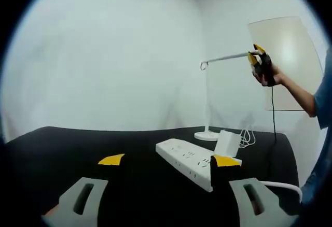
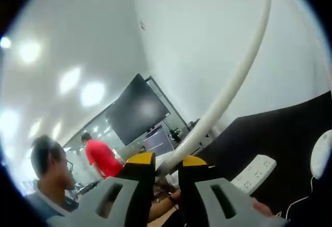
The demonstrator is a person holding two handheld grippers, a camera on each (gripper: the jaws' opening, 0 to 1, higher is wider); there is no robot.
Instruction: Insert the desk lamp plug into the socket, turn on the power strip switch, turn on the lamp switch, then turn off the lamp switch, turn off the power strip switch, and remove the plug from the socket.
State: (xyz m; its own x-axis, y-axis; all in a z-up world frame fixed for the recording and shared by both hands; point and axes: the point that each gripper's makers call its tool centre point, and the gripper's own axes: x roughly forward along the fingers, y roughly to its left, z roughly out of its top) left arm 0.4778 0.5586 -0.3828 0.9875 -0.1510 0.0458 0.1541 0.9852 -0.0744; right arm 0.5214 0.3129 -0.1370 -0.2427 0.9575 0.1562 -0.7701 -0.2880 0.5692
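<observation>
The white plug adapter (image 1: 226,143) sits in the power strip (image 1: 188,160) on my black table (image 1: 78,149). My left gripper (image 1: 168,160) hangs open, holding nothing. My right gripper (image 2: 167,160) pinches the desk lamp (image 1: 210,108) arm's end. Whether the lamp is lit is hidden. Two people (image 2: 101,157) stand beyond.

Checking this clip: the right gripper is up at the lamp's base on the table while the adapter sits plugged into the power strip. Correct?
Not quite. In the left gripper view the right gripper is at the tip of the lamp's arm, high above the lamp's base. The adapter does sit on the power strip.
</observation>
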